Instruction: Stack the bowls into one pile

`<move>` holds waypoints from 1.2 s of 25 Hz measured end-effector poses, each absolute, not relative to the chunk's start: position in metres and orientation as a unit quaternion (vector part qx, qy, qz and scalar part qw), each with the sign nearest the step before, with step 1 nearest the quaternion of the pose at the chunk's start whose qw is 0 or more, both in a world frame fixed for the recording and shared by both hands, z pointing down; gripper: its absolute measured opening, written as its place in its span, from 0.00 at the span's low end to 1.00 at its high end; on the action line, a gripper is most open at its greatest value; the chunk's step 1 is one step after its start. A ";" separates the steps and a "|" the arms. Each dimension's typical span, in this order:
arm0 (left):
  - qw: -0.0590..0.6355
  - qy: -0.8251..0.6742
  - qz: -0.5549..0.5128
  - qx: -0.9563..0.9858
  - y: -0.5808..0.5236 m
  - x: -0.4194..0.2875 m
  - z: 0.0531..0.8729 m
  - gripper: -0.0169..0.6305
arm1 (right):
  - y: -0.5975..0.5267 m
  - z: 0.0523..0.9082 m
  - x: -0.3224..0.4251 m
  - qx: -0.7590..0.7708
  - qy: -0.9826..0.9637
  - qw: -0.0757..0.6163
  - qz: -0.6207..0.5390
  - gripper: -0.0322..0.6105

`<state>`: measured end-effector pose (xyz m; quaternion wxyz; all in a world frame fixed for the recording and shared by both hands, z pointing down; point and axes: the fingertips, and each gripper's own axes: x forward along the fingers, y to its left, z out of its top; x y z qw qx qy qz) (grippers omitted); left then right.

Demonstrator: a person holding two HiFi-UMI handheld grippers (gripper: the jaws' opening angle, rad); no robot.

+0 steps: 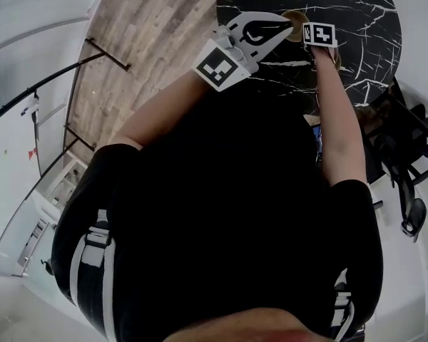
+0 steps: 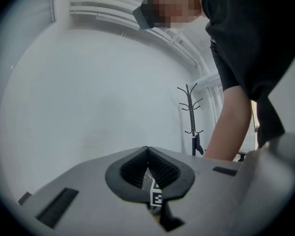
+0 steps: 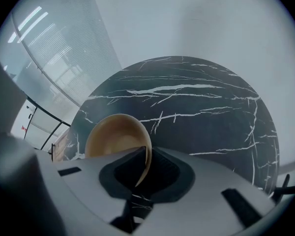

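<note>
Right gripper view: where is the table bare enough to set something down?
The table is bare right of and beyond the bowl, out to its far rim. Crowded only at the near-left edge, where the right gripper grips the bowl.

Single tan round bowl (image 3: 115, 136), smooth and empty, hollow facing up, on the left part of a black white-veined marble table (image 3: 201, 107), its near rim pinched in the right gripper (image 3: 146, 149)

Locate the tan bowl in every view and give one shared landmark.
Head view: tan bowl at the top edge, right of centre.
Left gripper view: not in it.
Right gripper view: lower left of centre, its rim between the jaws.
Shared landmark: black marble table, in the head and right gripper views.
</note>
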<state>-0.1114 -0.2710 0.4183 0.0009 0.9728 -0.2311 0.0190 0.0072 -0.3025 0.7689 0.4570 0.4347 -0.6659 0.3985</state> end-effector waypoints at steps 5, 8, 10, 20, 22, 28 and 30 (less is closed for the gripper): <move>0.008 -0.235 0.028 0.971 -0.269 -0.118 0.425 0.03 | -0.304 0.768 0.005 0.433 -0.665 0.447 0.413 0.09; 0.013 -0.239 0.023 0.971 -0.267 -0.122 0.425 0.03 | -0.304 0.764 0.002 0.430 -0.670 0.424 0.432 0.07; 0.015 -0.238 0.022 0.971 -0.264 -0.122 0.425 0.03 | -0.303 0.759 0.001 0.432 -0.670 0.410 0.443 0.07; 0.010 -0.216 0.018 0.976 -0.245 -0.101 0.415 0.03 | -0.293 0.723 0.021 0.459 -0.671 0.343 0.470 0.07; 0.012 -0.208 0.018 0.978 -0.240 -0.092 0.413 0.03 | -0.290 0.716 0.027 0.463 -0.671 0.330 0.476 0.07; 0.014 -0.186 0.010 0.982 -0.226 -0.058 0.407 0.03 | -0.283 0.693 0.055 0.473 -0.673 0.303 0.480 0.07; 0.012 -0.177 0.008 0.984 -0.221 -0.045 0.405 0.03 | -0.279 0.686 0.068 0.477 -0.673 0.303 0.476 0.07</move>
